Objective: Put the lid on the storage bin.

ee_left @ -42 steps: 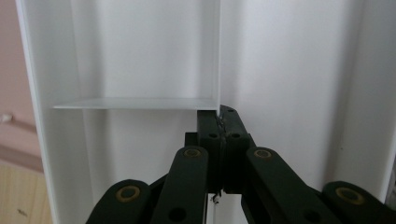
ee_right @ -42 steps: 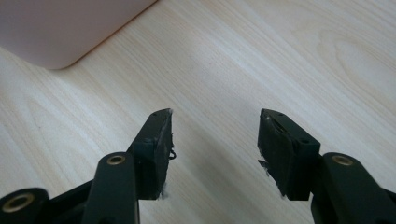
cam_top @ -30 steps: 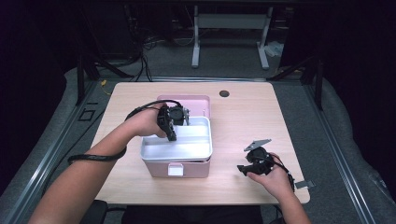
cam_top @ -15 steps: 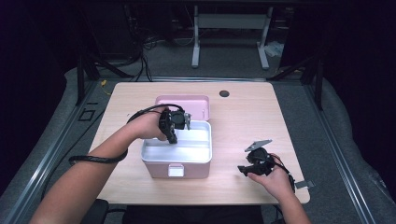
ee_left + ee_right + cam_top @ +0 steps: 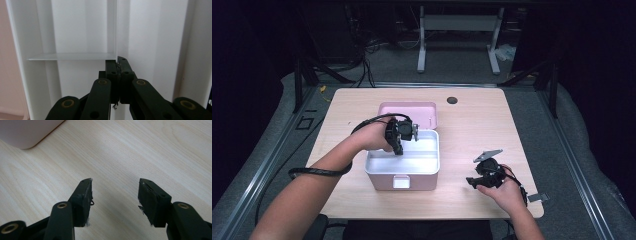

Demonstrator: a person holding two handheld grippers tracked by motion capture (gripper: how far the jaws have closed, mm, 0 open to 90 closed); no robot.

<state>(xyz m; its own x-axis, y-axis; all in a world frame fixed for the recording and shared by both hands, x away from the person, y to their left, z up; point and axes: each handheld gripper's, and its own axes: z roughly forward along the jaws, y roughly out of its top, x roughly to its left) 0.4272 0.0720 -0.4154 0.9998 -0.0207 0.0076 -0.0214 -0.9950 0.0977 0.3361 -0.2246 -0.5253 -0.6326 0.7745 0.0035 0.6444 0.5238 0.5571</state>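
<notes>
Left gripper (image 5: pixel 404 131): my jaws pinch the white divider (image 5: pixel 75 56) inside the box (image 5: pixel 402 167); lift straight. Right gripper (image 5: pixel 115 195), beside box: jaws apart, empty.

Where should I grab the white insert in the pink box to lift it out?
Pinch its thin upright divider from straight above. It is a narrow standing wall that closing jaws fit around, and the left gripper appears to be clamped there.
</notes>
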